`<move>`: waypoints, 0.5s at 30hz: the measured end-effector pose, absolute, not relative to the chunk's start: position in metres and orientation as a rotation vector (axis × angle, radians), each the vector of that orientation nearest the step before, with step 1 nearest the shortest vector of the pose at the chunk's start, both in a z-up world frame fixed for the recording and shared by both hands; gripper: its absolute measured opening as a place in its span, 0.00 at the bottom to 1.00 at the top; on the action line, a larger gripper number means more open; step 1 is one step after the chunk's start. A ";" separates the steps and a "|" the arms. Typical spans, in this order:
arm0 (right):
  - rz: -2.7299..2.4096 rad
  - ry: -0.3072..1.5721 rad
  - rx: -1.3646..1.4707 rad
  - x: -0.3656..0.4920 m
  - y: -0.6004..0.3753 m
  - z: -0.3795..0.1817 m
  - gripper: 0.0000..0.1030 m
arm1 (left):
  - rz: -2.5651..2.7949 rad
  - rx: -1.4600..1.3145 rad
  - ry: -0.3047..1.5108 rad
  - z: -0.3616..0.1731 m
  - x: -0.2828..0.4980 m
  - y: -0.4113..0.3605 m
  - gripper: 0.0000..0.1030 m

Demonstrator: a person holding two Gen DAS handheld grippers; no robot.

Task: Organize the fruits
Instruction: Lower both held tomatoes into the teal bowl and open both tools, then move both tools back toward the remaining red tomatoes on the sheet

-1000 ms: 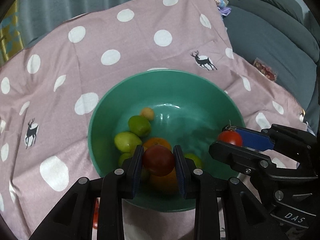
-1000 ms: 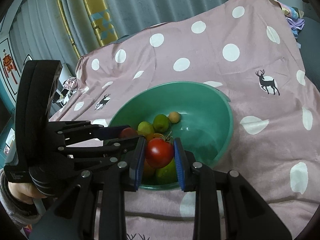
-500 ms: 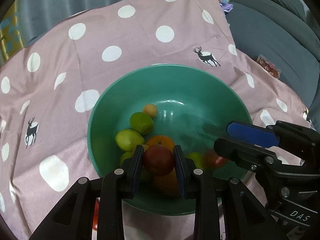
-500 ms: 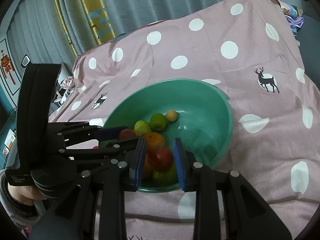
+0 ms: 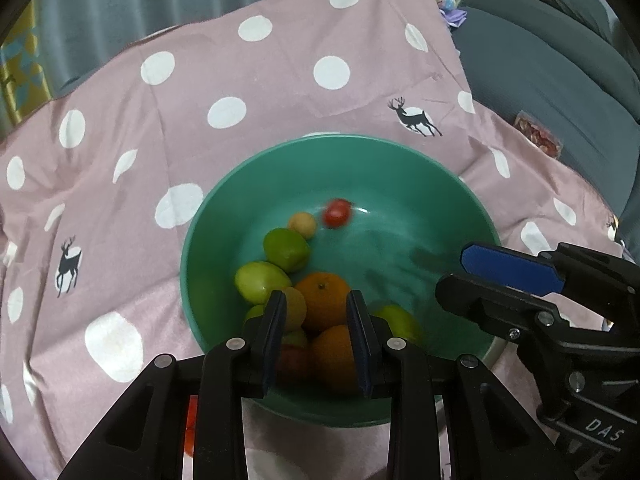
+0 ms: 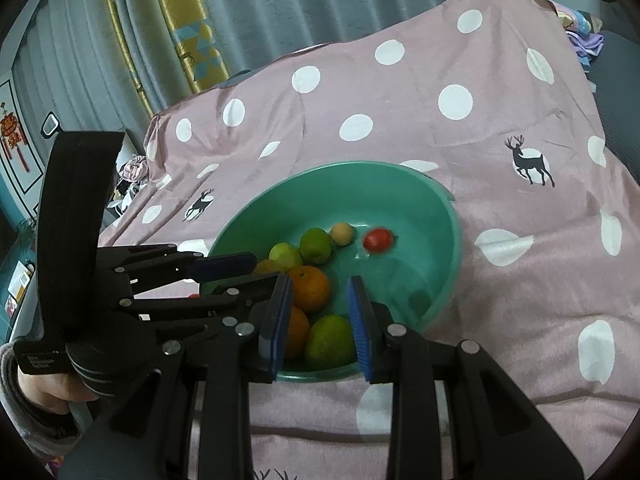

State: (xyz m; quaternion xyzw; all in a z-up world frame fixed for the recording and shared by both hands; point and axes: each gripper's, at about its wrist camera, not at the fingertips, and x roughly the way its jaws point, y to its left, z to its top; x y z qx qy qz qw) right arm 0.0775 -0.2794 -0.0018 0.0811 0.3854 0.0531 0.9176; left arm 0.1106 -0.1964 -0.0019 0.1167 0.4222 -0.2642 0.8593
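We saw a glossy smooth plastic bowl [image 5: 400, 168], a soft matt cloth [image 5: 200, 80], matt black plastic grippers [image 5: 316, 336] with metal screws, shiny-skinned fruit [image 5: 320, 300].

Both hand-held grippers [image 5: 316, 332] [image 6: 319, 320] agape, unladen

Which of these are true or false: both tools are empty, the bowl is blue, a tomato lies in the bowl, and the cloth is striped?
1. Both tools are empty. True: the left tool and right tool are open with nothing between their fingers.
2. The bowl is blue. False: it is green.
3. A tomato lies in the bowl. True: it is near the far side, apart from the piled fruit.
4. The cloth is striped. False: it is pink with white dots and deer.
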 end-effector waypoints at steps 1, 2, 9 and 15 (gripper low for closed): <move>0.105 0.788 0.171 0.076 -0.281 0.000 0.30 | -0.554 0.247 0.885 -0.001 0.110 -0.196 0.33; 0.102 0.786 0.174 0.075 -0.281 0.001 0.32 | -0.550 0.247 0.882 0.001 0.109 -0.195 0.43; 0.079 0.762 0.211 0.061 -0.286 0.010 0.46 | -0.533 0.208 0.847 0.017 0.096 -0.183 0.70; 0.083 0.730 0.273 0.043 -0.290 0.019 0.59 | -0.543 0.133 0.811 0.037 0.082 -0.159 0.88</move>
